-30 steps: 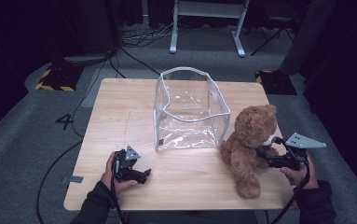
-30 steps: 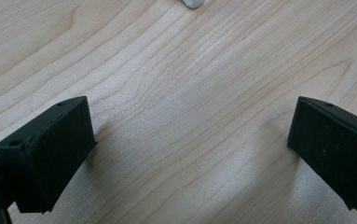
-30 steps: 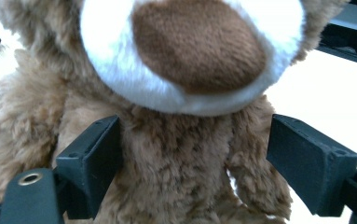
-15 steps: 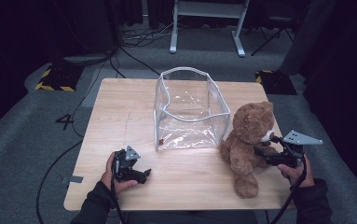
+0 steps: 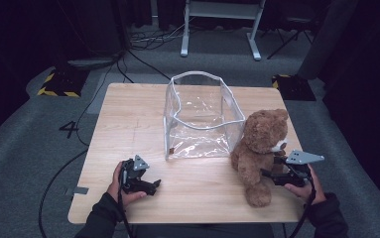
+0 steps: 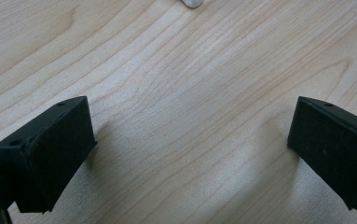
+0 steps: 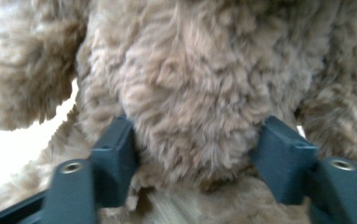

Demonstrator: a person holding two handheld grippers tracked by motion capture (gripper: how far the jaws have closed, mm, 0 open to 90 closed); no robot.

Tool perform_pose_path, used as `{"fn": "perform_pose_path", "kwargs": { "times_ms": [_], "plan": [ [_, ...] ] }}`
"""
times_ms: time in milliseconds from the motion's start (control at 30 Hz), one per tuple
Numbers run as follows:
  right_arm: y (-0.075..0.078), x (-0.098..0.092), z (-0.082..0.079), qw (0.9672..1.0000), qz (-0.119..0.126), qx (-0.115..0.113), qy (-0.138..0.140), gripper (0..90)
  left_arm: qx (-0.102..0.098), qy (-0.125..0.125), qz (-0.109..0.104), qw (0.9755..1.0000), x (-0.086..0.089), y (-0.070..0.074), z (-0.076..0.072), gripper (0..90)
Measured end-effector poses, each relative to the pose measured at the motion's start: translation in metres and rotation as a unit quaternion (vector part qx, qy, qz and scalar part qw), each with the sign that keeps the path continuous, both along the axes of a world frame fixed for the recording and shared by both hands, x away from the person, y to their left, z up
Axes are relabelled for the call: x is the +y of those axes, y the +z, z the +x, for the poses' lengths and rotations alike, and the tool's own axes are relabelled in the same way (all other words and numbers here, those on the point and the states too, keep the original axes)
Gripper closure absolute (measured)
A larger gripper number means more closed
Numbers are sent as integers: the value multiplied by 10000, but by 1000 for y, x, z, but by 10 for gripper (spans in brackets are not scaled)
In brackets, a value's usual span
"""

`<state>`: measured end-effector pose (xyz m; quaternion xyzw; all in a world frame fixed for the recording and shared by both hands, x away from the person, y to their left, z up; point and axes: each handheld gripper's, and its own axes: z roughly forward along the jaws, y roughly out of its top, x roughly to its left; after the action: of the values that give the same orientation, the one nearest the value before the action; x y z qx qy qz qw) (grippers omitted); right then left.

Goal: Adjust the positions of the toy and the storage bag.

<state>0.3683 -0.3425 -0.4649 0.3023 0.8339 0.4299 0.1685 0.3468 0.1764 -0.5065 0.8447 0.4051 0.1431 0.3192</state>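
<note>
A brown teddy bear (image 5: pixel 259 148) sits upright on the right side of the wooden table (image 5: pixel 128 114), next to a clear plastic bag (image 5: pixel 202 116) that stands open at the middle. My right gripper (image 5: pixel 271 174) reaches in from the right at the bear's lower body. Its jaws have just been closing, and in the right gripper view the right gripper (image 7: pixel 197 154) has both pads pressed into the fur of the bear (image 7: pixel 195 84). My left gripper (image 5: pixel 153 186) rests near the front left of the table. The left gripper (image 6: pixel 190 149) stands open over bare wood.
Cables run over the grey floor (image 5: pixel 38 148) to the left of the table. A white stand (image 5: pixel 217 25) is behind the table. A small white bit (image 6: pixel 192 3) lies on the wood ahead of the left jaws.
My right gripper has dropped a little and drawn in against the bear, and its jaws have narrowed onto the bear's body. The left hand has stayed where it was.
</note>
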Motion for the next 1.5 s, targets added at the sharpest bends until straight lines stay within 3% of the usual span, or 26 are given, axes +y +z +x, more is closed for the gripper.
{"fn": "perform_pose_path", "kwargs": {
  "times_ms": [233, 533, 767, 900, 1167, 1333, 1500],
  "plan": [
    [-7, -2, -1, 9997, -144, -150, 125, 619, 1, -1, 1, 10000, 0, 0, 0, 6],
    [-9, 1, -5, 9990, -198, -347, 204, 802, 0, -9, -2, 10000, 0, 0, 0, 6],
    [-11, 0, -6, 9989, -95, -364, 278, 836, -57, -11, -40, 10000, -3, 0, -3, 38],
    [-12, 1, -9, 9985, -40, -404, 356, 854, -158, -192, -82, 9997, -9, 3, -6, 175],
    [-13, 4, -19, 9976, 47, -453, 525, 862, -261, -285, -127, 9992, -14, 6, -8, 165],
    [-13, 9, -23, 9959, 163, -384, 806, 863, -296, -274, -243, 9989, -16, 10, -9, 164],
    [-14, 18, -25, 9937, 233, -296, 1060, 861, -386, -443, -322, 9978, -26, 15, -12, 164]
  ]
}}
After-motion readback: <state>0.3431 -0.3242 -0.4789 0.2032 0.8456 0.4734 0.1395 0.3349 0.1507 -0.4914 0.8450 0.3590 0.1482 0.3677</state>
